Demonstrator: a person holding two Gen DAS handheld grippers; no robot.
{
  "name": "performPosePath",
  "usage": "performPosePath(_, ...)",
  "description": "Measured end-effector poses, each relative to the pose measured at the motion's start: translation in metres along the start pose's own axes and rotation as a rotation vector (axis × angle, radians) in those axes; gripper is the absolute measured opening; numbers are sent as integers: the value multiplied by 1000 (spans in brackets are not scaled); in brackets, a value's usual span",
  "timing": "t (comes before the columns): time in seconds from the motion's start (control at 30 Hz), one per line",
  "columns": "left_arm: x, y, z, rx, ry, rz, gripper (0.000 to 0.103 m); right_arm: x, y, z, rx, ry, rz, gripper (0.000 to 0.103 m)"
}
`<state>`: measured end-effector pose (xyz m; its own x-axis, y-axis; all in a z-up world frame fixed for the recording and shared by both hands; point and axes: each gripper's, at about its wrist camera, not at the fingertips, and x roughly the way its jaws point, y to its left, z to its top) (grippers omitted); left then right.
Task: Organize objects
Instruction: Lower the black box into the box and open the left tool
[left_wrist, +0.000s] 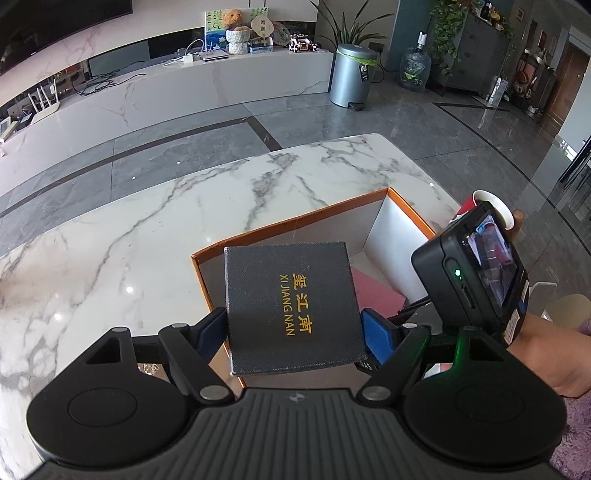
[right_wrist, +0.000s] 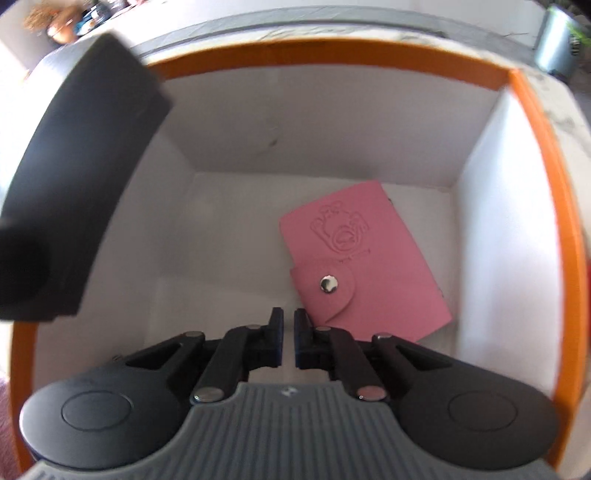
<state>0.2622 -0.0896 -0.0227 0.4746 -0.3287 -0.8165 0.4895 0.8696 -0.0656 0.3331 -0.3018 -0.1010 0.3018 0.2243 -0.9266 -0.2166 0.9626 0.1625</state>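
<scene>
Held the dark box (left_wrist: 291, 306) clamped in left gripper (left_wrist: 293, 332) above the orange storage box (left_wrist: 295, 221) on the desk (left_wrist: 147, 229), ready for lowering. Kept right gripper (right_wrist: 289, 339) closed, empty, beside the pink wallet (right_wrist: 364, 258) lying inside.

The left hand-held gripper (left_wrist: 295, 328) clamps a dark gift box (left_wrist: 291, 306) above the orange-rimmed carton (left_wrist: 295, 221) on the marble surface (left_wrist: 147, 229).
</scene>
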Motion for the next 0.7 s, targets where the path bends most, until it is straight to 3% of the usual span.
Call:
performPosePath(0.13, 1, -4, 0, 44, 6, -10, 90, 5, -4, 1, 35, 12, 25, 0)
performPosePath(0.2, 3, -7, 0, 68, 10, -12, 90, 4, -2, 0, 22, 12, 24, 6)
performPosePath(0.33, 9, -15, 1, 133, 27, -22, 90, -24, 3, -8, -27, -35, 23, 9)
performPosePath(0.47, 21, -25, 1, 228, 77, -31, 91, -52, 3, -18, -91, -125, -86, 11)
performPosePath(0.57, 29, -35, -2, 319, 110, -19, 91, -62, -1, -24, -123, -158, -108, 6)
performPosePath(0.7, 40, -46, -10, 400, 171, -22, 91, -70, 6, -29, -128, -176, -123, 7)
